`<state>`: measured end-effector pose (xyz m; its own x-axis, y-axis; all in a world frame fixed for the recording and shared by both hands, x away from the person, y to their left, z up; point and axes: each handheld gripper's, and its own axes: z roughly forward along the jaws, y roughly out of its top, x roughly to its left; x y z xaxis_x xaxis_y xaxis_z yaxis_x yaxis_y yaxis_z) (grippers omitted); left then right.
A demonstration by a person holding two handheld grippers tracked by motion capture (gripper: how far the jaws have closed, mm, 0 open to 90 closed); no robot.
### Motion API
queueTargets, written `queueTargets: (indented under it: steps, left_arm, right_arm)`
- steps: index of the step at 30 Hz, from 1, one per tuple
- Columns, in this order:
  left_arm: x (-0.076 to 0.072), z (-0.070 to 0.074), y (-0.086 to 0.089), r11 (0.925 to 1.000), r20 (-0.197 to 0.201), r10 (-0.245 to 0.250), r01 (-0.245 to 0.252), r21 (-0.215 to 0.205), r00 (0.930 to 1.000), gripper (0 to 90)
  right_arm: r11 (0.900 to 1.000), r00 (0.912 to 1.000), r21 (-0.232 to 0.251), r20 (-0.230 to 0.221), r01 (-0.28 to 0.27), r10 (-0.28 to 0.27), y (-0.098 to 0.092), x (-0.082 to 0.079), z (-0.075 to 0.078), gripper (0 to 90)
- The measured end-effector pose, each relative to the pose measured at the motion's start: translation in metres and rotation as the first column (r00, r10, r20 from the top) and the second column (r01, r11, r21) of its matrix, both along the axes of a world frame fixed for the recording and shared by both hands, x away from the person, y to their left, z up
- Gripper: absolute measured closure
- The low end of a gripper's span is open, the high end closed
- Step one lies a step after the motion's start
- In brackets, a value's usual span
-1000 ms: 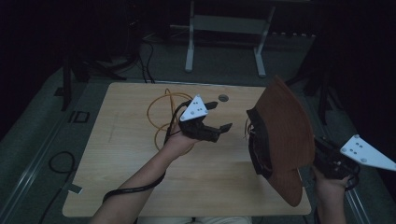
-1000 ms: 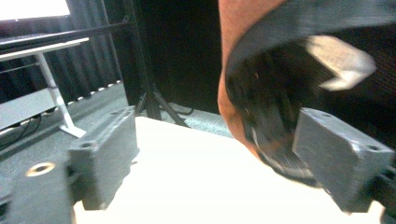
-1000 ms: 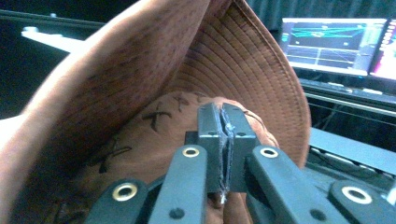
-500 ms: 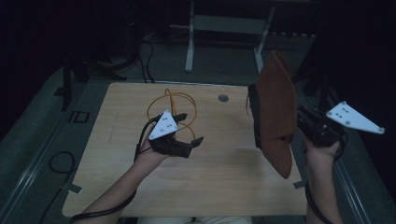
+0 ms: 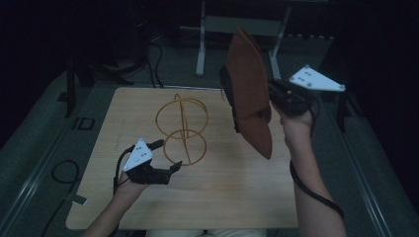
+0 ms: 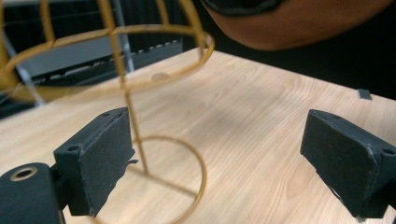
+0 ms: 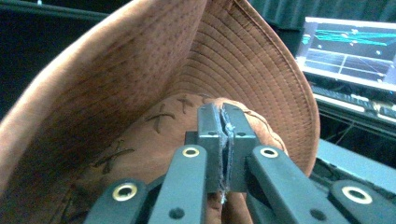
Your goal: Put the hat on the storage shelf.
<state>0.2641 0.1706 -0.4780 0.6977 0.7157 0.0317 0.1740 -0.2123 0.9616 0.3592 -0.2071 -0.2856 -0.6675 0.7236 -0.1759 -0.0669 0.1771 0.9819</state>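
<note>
Hat [image 5: 249, 94] hangs clamped in the right claw [image 5: 271, 96] above the table [image 5: 232, 197].

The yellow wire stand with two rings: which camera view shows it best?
The high view: the whole yellow wire stand stands on the wooden table. The left gripper view shows it close and cropped.

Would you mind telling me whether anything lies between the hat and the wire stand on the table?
Nothing visible does. The right gripper holds the hat in the air, right of the wire stand, with bare table between them. The left gripper sits at the stand's near side with its jaws open, beside the base ring rather than above the stand.
</note>
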Motion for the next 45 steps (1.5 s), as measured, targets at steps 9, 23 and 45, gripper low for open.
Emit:
queueTargets:
  steps: [9, 23, 45]
  left_arm:
    - [-0.018, -0.037, 0.029, 0.9960, -0.044, 0.078, -0.080, -0.040, 0.9960, 9.8]
    - [-0.021, -0.058, 0.058, 0.9817, -0.073, 0.170, -0.176, -0.073, 0.9826, 9.8]
    - [-0.020, -0.071, 0.061, 0.9806, -0.088, 0.175, -0.182, -0.073, 0.9805, 9.8]
  right_arm:
    - [0.993, 0.9954, -0.074, 0.027, -0.090, 0.092, 0.078, 0.015, 0.014, 87.6]
    - [0.910, 0.9270, -0.196, -0.169, -0.365, 0.335, 0.182, 0.025, -0.031, 87.3]
    - [0.839, 0.8461, -0.240, -0.365, -0.489, 0.389, 0.202, 0.028, -0.081, 66.9]
